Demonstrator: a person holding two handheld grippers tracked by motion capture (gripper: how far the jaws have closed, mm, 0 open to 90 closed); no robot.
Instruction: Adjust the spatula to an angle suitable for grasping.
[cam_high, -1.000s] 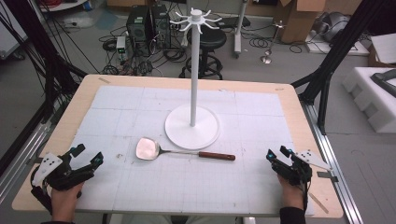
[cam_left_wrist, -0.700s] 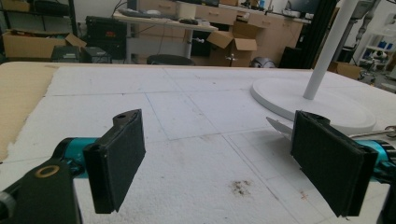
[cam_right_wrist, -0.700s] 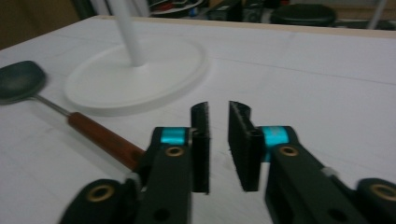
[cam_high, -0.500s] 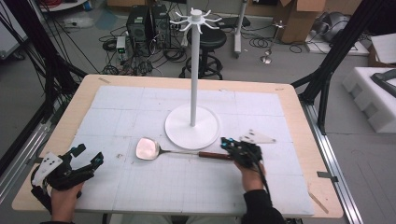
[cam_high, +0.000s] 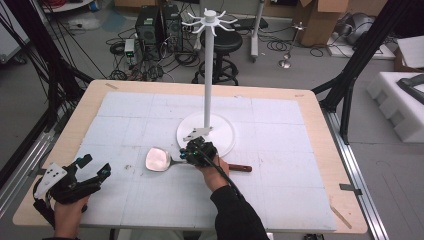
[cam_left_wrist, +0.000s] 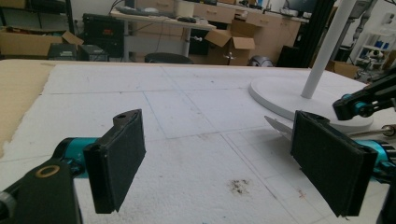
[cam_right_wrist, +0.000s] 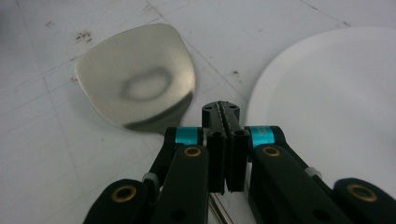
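Note:
A metal spatula (cam_high: 157, 159) with a dark wooden handle lies flat on the white foam mat in front of the white hook stand (cam_high: 207, 75). My right gripper (cam_high: 185, 155) hangs over the spatula's neck and points left at the blade (cam_right_wrist: 140, 79). Its jaws are shut pad to pad (cam_right_wrist: 226, 109), with nothing between them; the thin shaft runs beneath them. My left gripper (cam_high: 95, 165) rests near the table's front left corner, its jaws wide open (cam_left_wrist: 219, 158) and empty. In the left gripper view the spatula blade (cam_left_wrist: 278, 127) and the right gripper (cam_left_wrist: 359, 100) show at the far right.
The stand's round white base (cam_high: 220, 132) sits just behind the right gripper, close on its right in the right gripper view (cam_right_wrist: 336, 93). White foam mat (cam_high: 280, 190) covers most of the wooden table. Cables, boxes and a stool stand on the floor beyond the far edge.
My right hand has swept from the table's front right corner leftwards to the spatula's neck, and its jaws have shut. The left gripper and the spatula have stayed put.

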